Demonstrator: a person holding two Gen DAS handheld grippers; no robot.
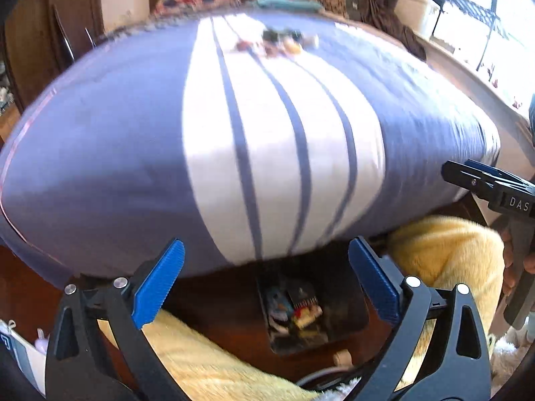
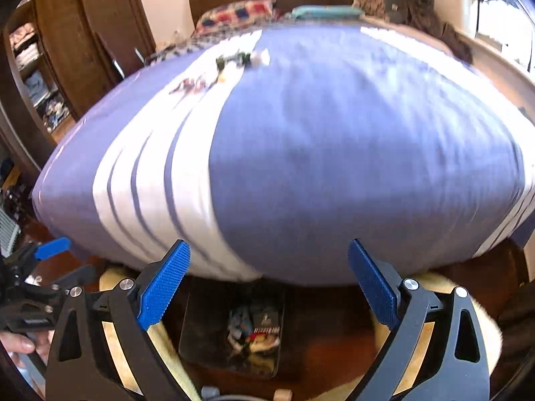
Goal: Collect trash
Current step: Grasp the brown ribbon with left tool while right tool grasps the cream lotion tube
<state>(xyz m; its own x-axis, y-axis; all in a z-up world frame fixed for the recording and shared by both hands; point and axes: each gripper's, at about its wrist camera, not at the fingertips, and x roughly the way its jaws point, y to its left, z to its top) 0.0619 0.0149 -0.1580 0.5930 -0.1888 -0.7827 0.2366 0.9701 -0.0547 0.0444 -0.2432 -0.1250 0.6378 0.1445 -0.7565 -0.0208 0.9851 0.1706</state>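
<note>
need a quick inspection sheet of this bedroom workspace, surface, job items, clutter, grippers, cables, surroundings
surface: bed under a purple cover with a white striped band, nothing near its foot end.
job's things: small scattered wrappers and scraps lie far up the bed; a dark rectangular bin on the floor at the bed's foot already holds wrappers.
clutter: yellow fluffy rug around the bin.
grippers: left gripper open and empty; right gripper open and empty, both above the bin.
cables: a grey cord by the bin, partly hidden.
surroundings: patterned pillow at a dark headboard, brown wooden wardrobe, bright window.
</note>
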